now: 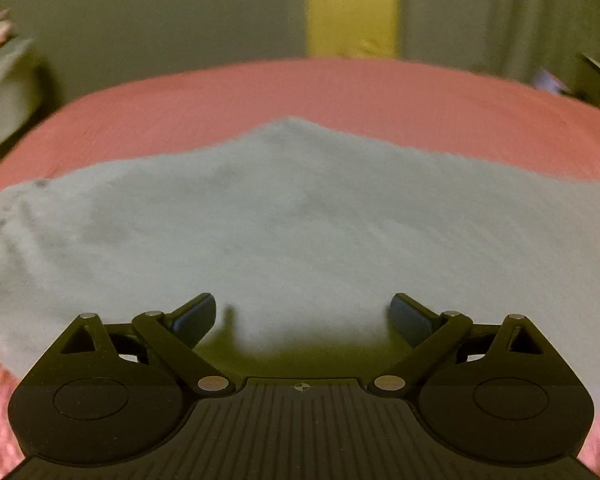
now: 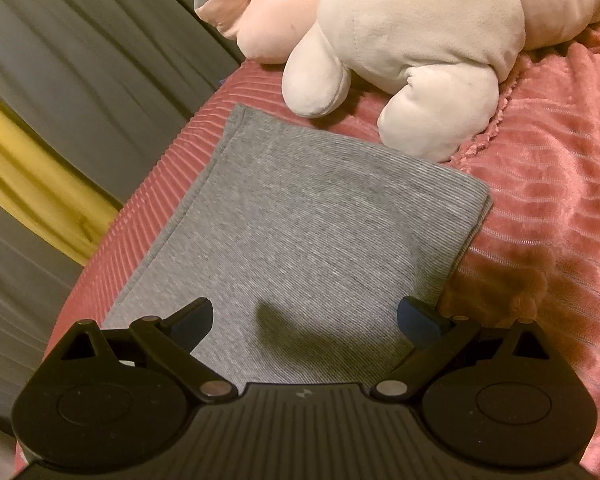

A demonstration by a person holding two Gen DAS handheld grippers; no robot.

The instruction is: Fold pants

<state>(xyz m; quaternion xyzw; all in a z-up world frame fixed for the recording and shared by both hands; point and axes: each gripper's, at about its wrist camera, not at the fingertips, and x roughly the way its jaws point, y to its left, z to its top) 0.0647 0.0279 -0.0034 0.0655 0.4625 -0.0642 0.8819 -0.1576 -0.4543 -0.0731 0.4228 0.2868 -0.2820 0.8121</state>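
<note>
Grey ribbed pants (image 1: pixel 284 216) lie flat on a pink bedspread (image 1: pixel 340 88), blurred in the left wrist view, with the waist end at the left. My left gripper (image 1: pixel 302 312) hovers over their near edge, open, with nothing between its fingers. In the right wrist view the grey pants (image 2: pixel 300 220) show their leg end, with the hem edge at the far right by the plush toy. My right gripper (image 2: pixel 305 316) is open above the cloth, holding nothing; its shadow falls on the fabric.
A large cream and pink plush toy (image 2: pixel 412 40) lies on the pink bedspread (image 2: pixel 548 184) just beyond the pants' leg end. Grey curtains (image 2: pixel 80 80) and a yellow strip (image 1: pixel 352 8) hang past the bed's far edge. Clutter sits at both sides.
</note>
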